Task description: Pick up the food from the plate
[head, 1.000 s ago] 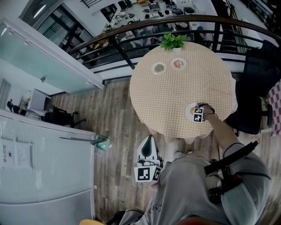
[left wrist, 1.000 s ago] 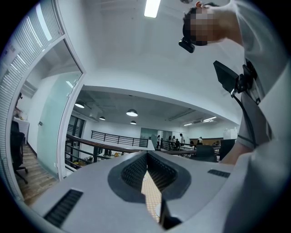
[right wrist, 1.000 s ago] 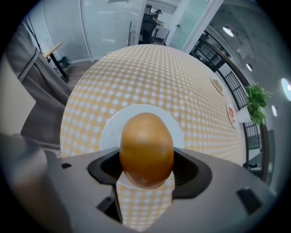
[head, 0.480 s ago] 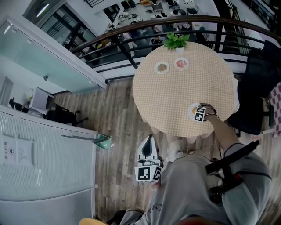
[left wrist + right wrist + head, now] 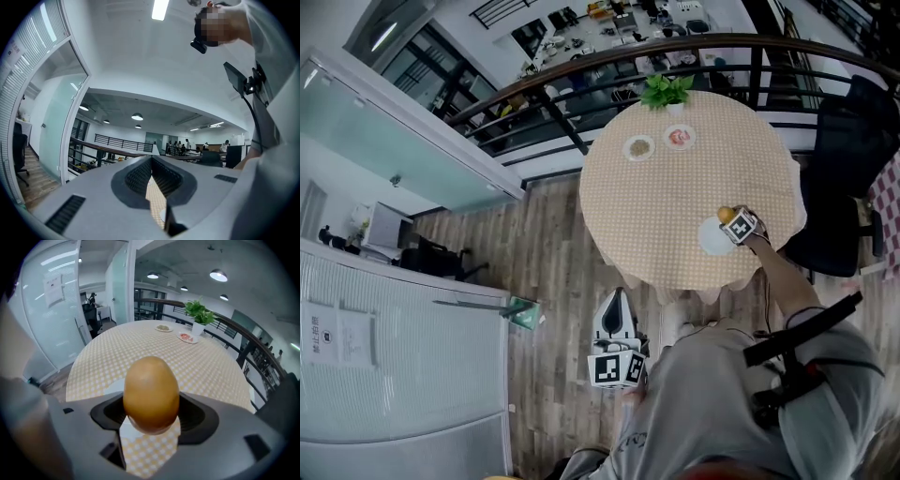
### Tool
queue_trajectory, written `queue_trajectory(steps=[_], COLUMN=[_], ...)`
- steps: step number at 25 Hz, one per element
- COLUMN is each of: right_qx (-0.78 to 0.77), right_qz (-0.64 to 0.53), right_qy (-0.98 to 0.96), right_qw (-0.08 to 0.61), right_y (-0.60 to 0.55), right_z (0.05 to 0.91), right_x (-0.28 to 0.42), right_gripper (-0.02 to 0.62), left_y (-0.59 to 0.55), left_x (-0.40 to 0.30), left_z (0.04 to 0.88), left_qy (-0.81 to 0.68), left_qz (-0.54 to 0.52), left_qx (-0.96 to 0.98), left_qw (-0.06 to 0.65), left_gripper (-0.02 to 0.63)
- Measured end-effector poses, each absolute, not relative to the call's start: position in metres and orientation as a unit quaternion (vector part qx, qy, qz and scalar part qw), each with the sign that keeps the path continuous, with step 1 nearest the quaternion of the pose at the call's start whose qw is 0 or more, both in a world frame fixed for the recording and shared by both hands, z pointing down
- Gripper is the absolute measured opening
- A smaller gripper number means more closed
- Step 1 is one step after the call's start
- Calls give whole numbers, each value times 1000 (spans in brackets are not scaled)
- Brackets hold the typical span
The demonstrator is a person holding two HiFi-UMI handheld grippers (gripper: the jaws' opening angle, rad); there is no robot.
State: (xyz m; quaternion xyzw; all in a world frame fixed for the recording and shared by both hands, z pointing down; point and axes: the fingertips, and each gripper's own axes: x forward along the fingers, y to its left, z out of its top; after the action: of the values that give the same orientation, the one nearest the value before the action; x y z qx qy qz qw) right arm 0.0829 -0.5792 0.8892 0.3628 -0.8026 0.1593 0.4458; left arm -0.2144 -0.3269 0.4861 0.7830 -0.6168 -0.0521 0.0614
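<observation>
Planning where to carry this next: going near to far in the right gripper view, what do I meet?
Brown egg-shaped food held between the jaws → white plate beneath it → small plate with red food → small plate with brownish food → potted plant → railing.

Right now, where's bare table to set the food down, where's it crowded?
Bare cloth: the table middle, between the two small plates by the plant at the far edge and the white plate beside the right gripper, which grips the food. That near plate is empty. Crowded at the far edge.
</observation>
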Motion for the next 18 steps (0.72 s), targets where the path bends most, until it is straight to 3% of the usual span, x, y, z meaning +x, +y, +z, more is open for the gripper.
queue_trajectory(steps=[5, 18], right_qx=[401, 410], right_qz=[186, 127], right_qy=[-808, -877], right_qw=[391, 216], right_y=[-576, -526], right_z=[850, 672], right_x=[90, 53], right_gripper=[308, 308], left_y=[-331, -354], left_x=[-205, -133], left_z=[488, 493], left_qy=[-596, -493], left_qz=[-48, -43], left_qx=[799, 866], left_qw=[61, 68], left_gripper=[11, 11])
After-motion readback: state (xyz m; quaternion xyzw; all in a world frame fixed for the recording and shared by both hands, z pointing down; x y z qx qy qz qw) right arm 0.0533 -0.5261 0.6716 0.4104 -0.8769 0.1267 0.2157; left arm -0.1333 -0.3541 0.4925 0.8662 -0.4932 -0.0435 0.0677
